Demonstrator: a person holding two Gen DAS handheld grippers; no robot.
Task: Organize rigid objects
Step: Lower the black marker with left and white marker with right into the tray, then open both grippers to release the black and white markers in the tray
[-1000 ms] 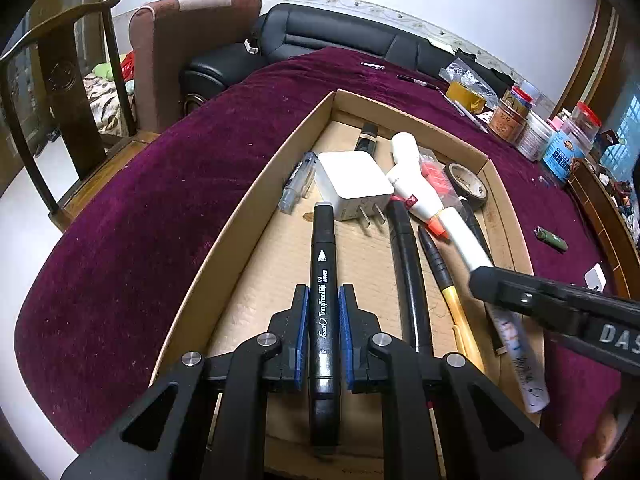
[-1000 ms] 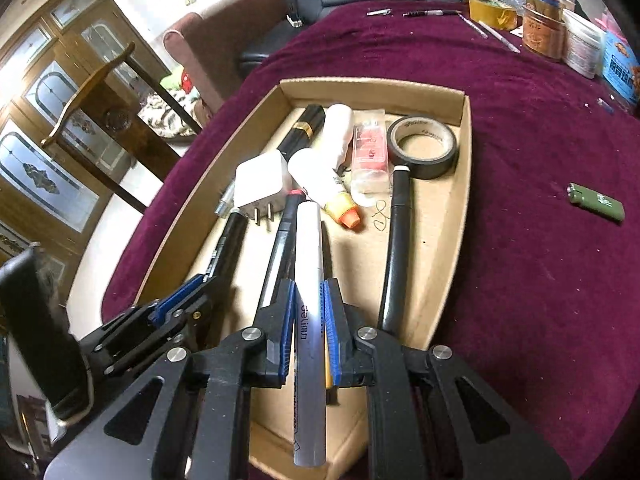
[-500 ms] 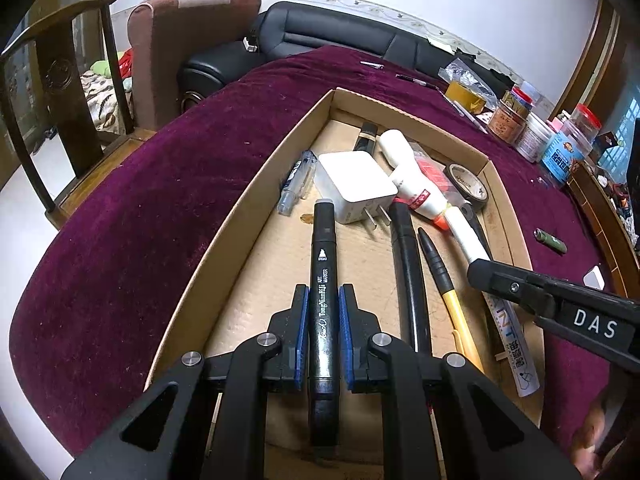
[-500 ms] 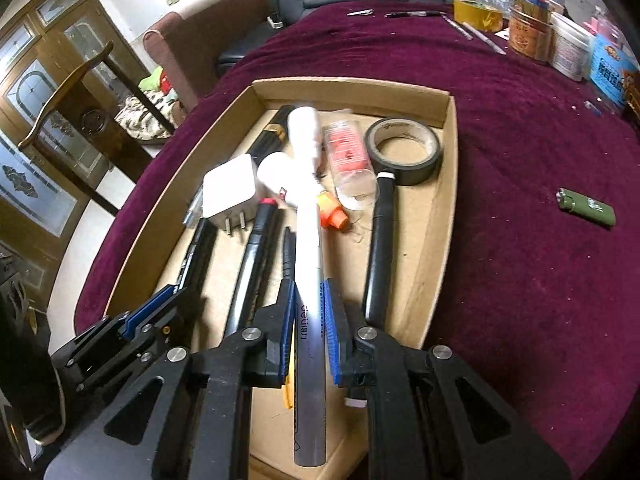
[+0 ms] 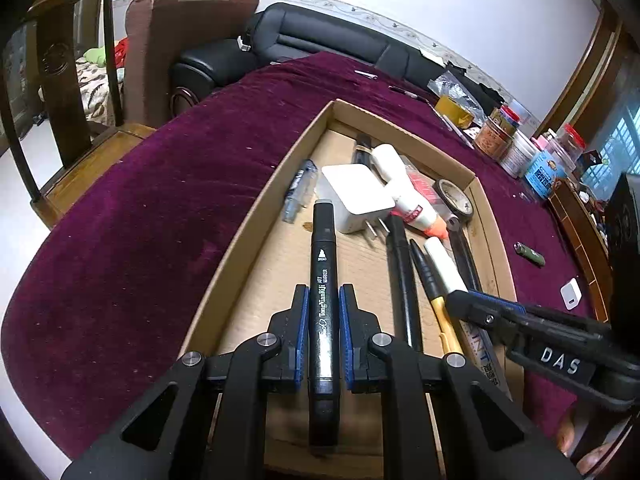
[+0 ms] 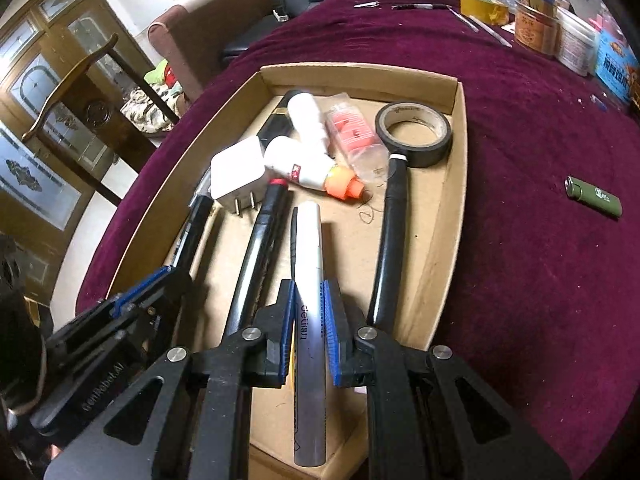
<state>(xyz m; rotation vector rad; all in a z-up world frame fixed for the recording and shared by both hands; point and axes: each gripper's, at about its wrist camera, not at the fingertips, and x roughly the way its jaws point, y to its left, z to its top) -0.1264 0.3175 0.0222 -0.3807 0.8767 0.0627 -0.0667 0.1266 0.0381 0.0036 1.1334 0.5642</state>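
A shallow cardboard tray (image 5: 256, 220) (image 6: 456, 184) lies on the purple tablecloth. My left gripper (image 5: 323, 300) is shut on a black art marker (image 5: 322, 264) over the tray's near left part. My right gripper (image 6: 309, 296) is shut on a white-and-silver marker (image 6: 307, 248) over the tray's near middle. It shows in the left wrist view (image 5: 472, 304) to the right of my left gripper. In the tray lie a white charger (image 6: 236, 172), a white glue bottle (image 6: 308, 168) with an orange cap, a black tape roll (image 6: 414, 134) and several black pens.
A green lighter (image 6: 594, 196) and a small white plug (image 5: 570, 298) lie on the cloth right of the tray. Jars and tins (image 6: 536, 28) stand at the far right edge. A sofa, an armchair and a wooden chair (image 5: 60, 92) stand beyond the table.
My right gripper has drawn the white-and-silver marker back toward the tray's near end, away from the glue bottle. My left gripper still holds the black marker in about the same place.
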